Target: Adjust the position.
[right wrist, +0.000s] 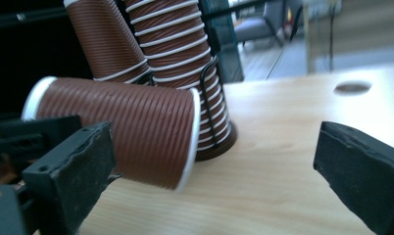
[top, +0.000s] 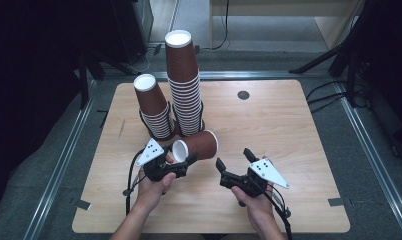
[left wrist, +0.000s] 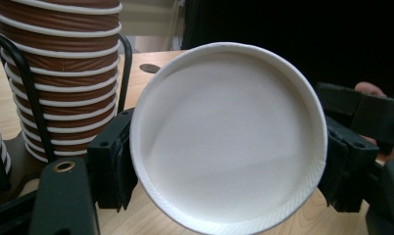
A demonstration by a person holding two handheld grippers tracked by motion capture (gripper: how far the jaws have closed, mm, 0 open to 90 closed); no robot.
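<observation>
A brown ribbed paper cup (top: 199, 144) lies on its side just above the wooden table (top: 289, 140). My left gripper (top: 180, 156) is shut on it near its white base. In the left gripper view that base (left wrist: 229, 137) faces the camera, with a black jaw pressed on each side. In the right gripper view the same cup (right wrist: 136, 127) lies to the left, its rim pointing right. My right gripper (top: 233, 157) stands open a little to the right of the cup, nothing between its fingers (right wrist: 361, 166).
Two stacks of upside-down brown cups stand in black wire holders behind the held cup: a tall one (top: 185, 85) and a shorter, leaning one (top: 154, 107). A round cable hole (top: 243, 95) sits at the table's far side. Dark stands flank the table.
</observation>
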